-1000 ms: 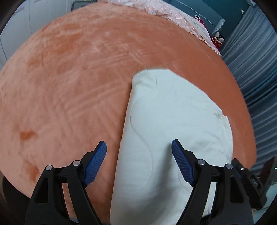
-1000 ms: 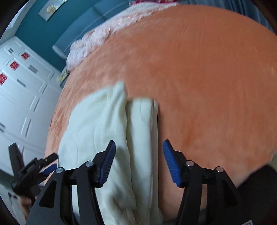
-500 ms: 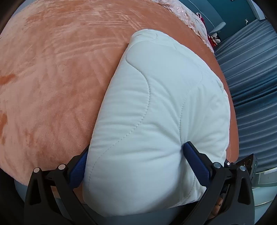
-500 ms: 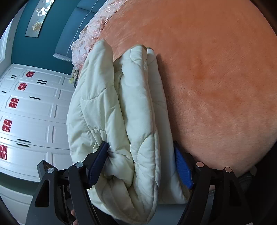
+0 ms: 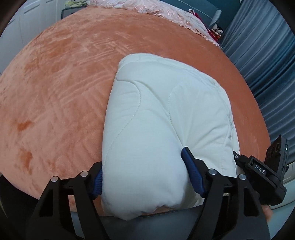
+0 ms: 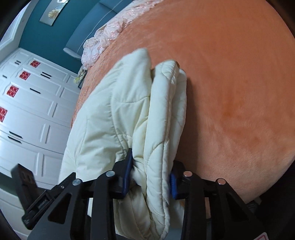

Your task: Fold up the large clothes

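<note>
A cream quilted padded garment (image 5: 166, 114), folded into a thick bundle, lies at the near edge of an orange plush bed (image 5: 55, 83). My left gripper (image 5: 143, 177) is shut on its rounded near end, blue pads pressing both sides. In the right wrist view the same garment (image 6: 132, 114) shows its stacked folded layers. My right gripper (image 6: 150, 179) is shut on those layers at the near end, the pads sunk into the padding. The other gripper shows at the edge of each view.
The orange bed (image 6: 230, 73) stretches far ahead. A pink lace cover (image 5: 166, 13) lies at its far end. Blue curtains (image 5: 267, 55) hang on the right. White wardrobe doors (image 6: 27, 110) stand to the left in the right wrist view.
Both grippers moved in over the garment's near end and closed on it. They were open and clear of it a second ago.
</note>
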### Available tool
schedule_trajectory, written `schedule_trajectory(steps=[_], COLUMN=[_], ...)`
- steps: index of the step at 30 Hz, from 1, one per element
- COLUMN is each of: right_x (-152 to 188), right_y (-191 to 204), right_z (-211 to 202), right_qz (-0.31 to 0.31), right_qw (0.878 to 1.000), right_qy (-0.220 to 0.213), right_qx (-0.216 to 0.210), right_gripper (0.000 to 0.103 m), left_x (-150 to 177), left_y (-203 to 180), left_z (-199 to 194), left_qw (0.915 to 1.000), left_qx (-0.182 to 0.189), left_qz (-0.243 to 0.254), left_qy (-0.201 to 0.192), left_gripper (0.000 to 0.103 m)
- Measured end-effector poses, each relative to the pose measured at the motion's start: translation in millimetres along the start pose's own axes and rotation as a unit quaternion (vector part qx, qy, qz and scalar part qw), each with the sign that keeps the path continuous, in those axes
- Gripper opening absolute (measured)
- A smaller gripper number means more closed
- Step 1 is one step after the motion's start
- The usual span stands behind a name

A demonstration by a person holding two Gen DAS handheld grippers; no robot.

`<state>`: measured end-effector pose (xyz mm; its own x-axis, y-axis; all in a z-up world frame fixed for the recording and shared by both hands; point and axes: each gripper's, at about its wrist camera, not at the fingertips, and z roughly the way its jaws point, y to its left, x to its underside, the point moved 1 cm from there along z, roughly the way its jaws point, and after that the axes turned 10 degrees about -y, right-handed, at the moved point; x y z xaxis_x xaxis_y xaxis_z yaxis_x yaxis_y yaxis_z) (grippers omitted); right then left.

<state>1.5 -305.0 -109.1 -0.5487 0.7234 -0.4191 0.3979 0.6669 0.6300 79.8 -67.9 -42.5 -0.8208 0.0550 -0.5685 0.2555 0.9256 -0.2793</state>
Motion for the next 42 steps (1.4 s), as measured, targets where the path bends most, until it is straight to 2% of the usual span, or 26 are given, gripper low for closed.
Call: schedule_trajectory(steps=[2, 4, 7, 13, 16, 23, 29, 34, 36, 38, 40, 42], right_x=[-6, -14, -27, -50, -66, -107, -136, -145, -145, -140, -129, -111], right_y=[11, 23, 43, 69, 82, 135, 190, 213, 212, 204, 191, 168], right_z=[-12, -25, -44, -79, -93, -104, -84, -33, -4, 33, 77, 121], right_qz=[-0.023, -0.047, -0.089, -0.123, -0.136, -0.176, -0.219, -0.235, -0.235, -0.234, -0.228, -0.216], right_qw=[1.0, 0.998, 0.994, 0.985, 0.98, 0.965, 0.946, 0.938, 0.94, 0.946, 0.957, 0.97], right_qy=[-0.02, -0.04, -0.068, -0.118, -0.141, -0.185, -0.217, -0.222, -0.213, -0.191, -0.15, -0.09], right_qx=[0.003, 0.001, 0.004, -0.01, -0.023, -0.063, -0.098, -0.123, -0.126, -0.118, -0.094, -0.059], right_gripper=[0.025, 0.024, 0.024, 0.023, 0.023, 0.023, 0.023, 0.023, 0.024, 0.026, 0.027, 0.03], left_x=[-5, -12, -21, -42, -59, -116, -160, -185, -189, -186, -174, -152], left_y=[-6, -13, -25, -45, -52, -53, -23, 15, 35, 55, 78, 102], left_z=[-12, -23, -38, -69, -87, -123, -128, -105, -81, -48, -6, 40], left_qw=[0.9998, 0.9993, 0.998, 0.9927, 0.9875, 0.9688, 0.9534, 0.9457, 0.9457, 0.9509, 0.9634, 0.9784], left_qx=[0.007, 0.014, 0.021, 0.041, 0.049, 0.064, 0.066, 0.064, 0.062, 0.052, 0.046, 0.021], left_qz=[0.009, 0.02, 0.032, 0.052, 0.063, 0.082, 0.078, 0.071, 0.071, 0.07, 0.053, 0.036], left_qy=[-0.015, -0.029, -0.051, -0.101, -0.136, -0.225, -0.284, -0.311, -0.311, -0.297, -0.258, -0.202], left_gripper=[0.062, 0.054, 0.051, 0.05, 0.05, 0.05, 0.05, 0.05, 0.051, 0.053, 0.056, 0.058])
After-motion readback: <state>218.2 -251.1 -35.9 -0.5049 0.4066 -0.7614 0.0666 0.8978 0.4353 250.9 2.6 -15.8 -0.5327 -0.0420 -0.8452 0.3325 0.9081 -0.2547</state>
